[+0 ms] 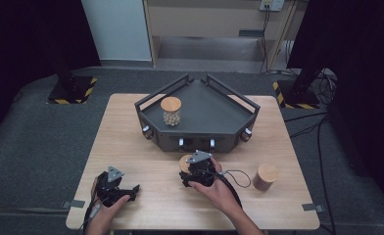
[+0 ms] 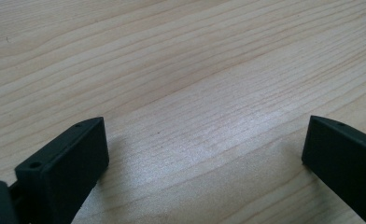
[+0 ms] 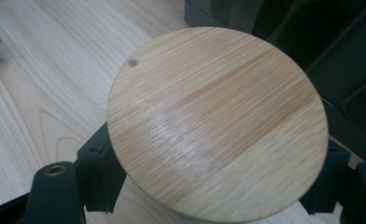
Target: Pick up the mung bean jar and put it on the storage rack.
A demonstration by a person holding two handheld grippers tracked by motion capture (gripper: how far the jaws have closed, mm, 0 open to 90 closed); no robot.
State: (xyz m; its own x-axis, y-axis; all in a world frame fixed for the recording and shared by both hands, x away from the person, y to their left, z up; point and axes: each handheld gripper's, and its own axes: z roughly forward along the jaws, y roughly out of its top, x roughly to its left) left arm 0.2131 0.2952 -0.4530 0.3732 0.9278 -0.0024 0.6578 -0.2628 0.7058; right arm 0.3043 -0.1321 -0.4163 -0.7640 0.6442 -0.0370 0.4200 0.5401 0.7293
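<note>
A jar with a round bamboo lid (image 3: 218, 121) stands on the wooden table just in front of the dark tray; in the high view its lid (image 1: 184, 162) peeks out at the left of my right gripper (image 1: 192, 171). That gripper's black fingers (image 3: 99, 172) press against the jar on both sides below the lid, so it is shut on the jar. My left gripper (image 1: 130, 191) rests low at the table's front left. Its jaws stand wide apart over bare wood (image 2: 204, 149), with nothing between them.
The dark five-sided tray (image 1: 214, 105) with raised rails sits at the back middle of the table, and in its left corner stands a glass jar of pale beads (image 1: 171, 111). Another wooden-lidded jar (image 1: 266, 176) stands at the front right. A cable trails from the right gripper.
</note>
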